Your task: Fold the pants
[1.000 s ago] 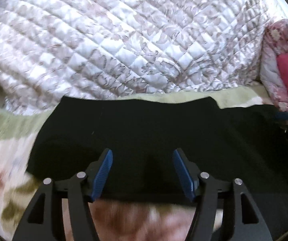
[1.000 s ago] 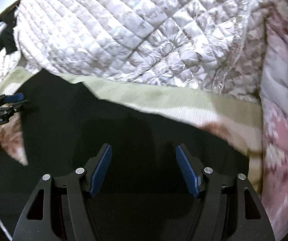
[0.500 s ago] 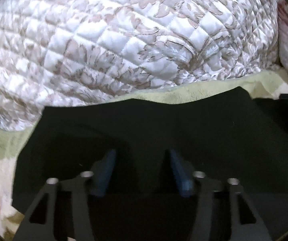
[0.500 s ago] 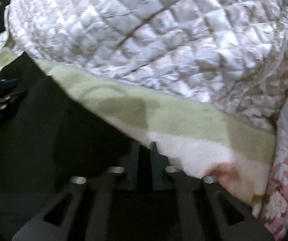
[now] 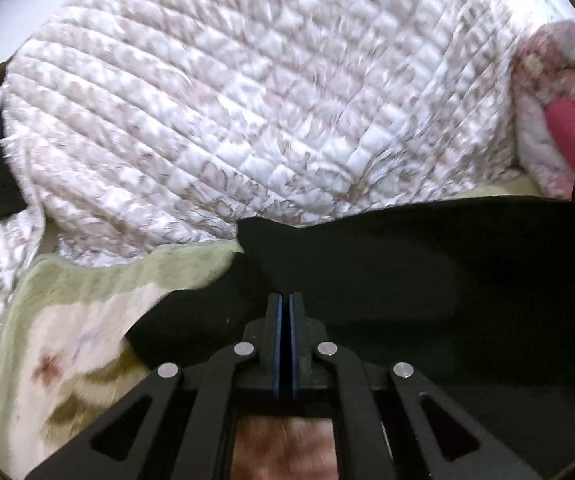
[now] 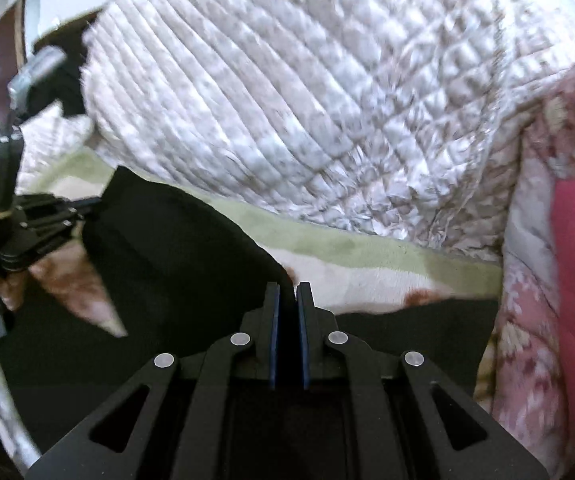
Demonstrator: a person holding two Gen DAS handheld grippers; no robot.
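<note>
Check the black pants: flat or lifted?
Lifted: the black pants hang bunched from both shut grippers, left gripper and right gripper.

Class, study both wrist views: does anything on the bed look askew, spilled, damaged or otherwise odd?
Nothing stands out. The black pants hang pinched in the left gripper and right gripper, over the blanket.

Both hand-held grippers point(image 5: 286, 300) point(image 6: 287, 290) clamped — angled down.
</note>
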